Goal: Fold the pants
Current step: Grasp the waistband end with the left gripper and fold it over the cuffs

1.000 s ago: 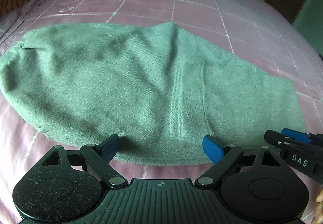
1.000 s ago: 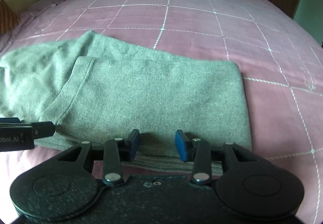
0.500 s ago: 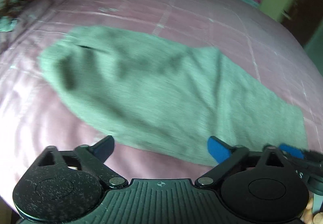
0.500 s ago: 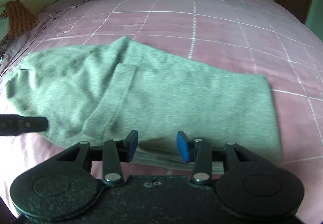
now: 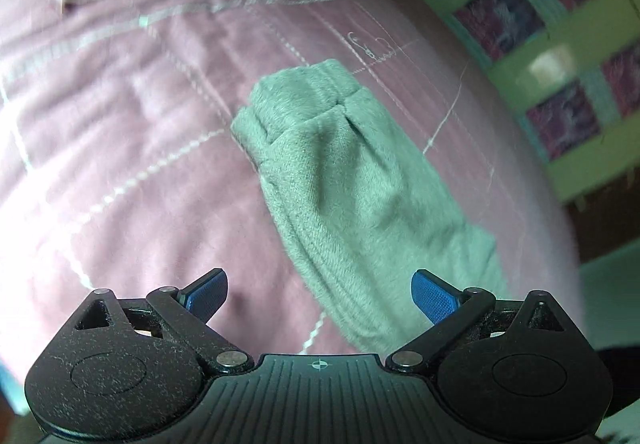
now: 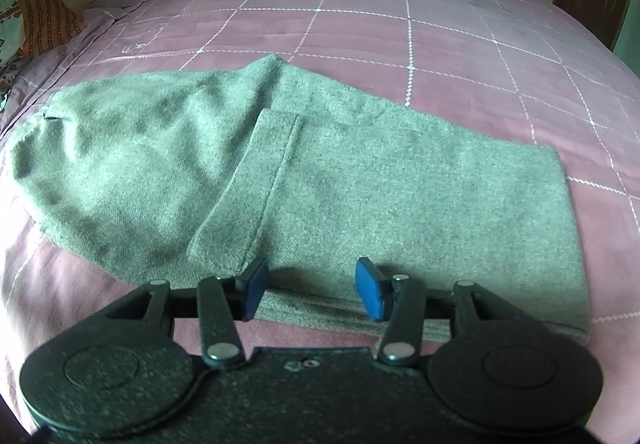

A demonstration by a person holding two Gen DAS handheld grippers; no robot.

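Both claws stand spread and grip nothing. Left gripper (image 5: 320, 294): blue pads wide apart, hovering over the pink quilt (image 5: 120, 164), with the near end of the pants (image 5: 352, 184) passing between its fingers toward 5 o'clock. Right gripper (image 6: 310, 290): pads apart by a moderate gap, positioned at the near edge of the pants (image 6: 360, 196); whether the pads touch the cloth cannot be determined.

Location: the pants lie flat on the quilt (image 6: 400, 32), a grey-green knit garment. In the right wrist view the waist end sits at 9 o'clock, and a hemmed leg end (image 6: 260, 180) is folded back over the body near centre, running from 12 to 7 o'clock. The fold line is at 3 o'clock. In the left wrist view the gathered waistband (image 5: 304, 88) lies at 12 o'clock; this view is motion-blurred.

Assessment: one lengthwise fold and one leg fold appear done; at least one further fold seems outstanding.

Handling, judged from appearance: soft, light, limp fabric with a fuzzy surface; not fragile, unlikely to slip from the pads. It will sag and drag if lifted at a single point. Layers may separate, so each pinch should take all layers at an edge. Recommended holds: the two waist corners at 9 o'clock, or the stacked near edge beside the hem.
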